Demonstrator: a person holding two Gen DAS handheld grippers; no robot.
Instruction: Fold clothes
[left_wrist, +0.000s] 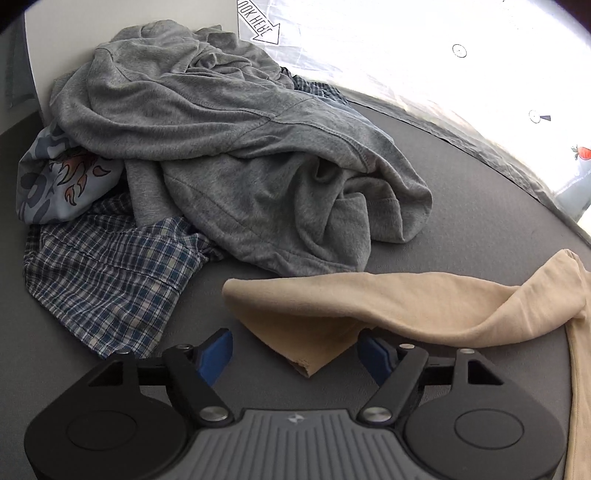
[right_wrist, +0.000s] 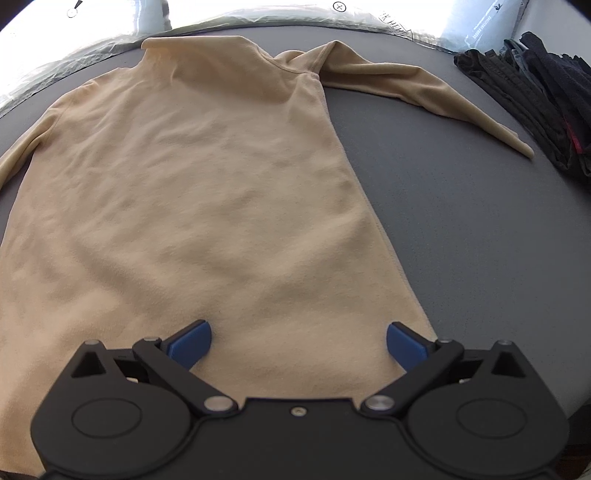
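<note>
A beige long-sleeved shirt (right_wrist: 192, 192) lies spread flat on the grey table (right_wrist: 461, 229), collar at the far side. Its right sleeve (right_wrist: 424, 92) stretches out toward the right. My right gripper (right_wrist: 298, 345) stands open just above the shirt's near hem, close to its right side seam, gripping nothing. In the left wrist view the shirt's other sleeve (left_wrist: 388, 299) lies folded across the table (left_wrist: 480, 206). Its cuff corner (left_wrist: 306, 363) sits between the blue fingers (left_wrist: 216, 350) of my left gripper (left_wrist: 295, 352), which is open; the pads stand clear of the cloth.
A heap of unfolded clothes lies beyond the left gripper: a grey sweatshirt (left_wrist: 229, 147), a blue plaid shirt (left_wrist: 110, 280) and a pale printed garment (left_wrist: 55, 177). A stack of dark folded clothes (right_wrist: 535, 99) sits at the table's far right. Crinkled clear plastic (right_wrist: 74, 44) lines the far edge.
</note>
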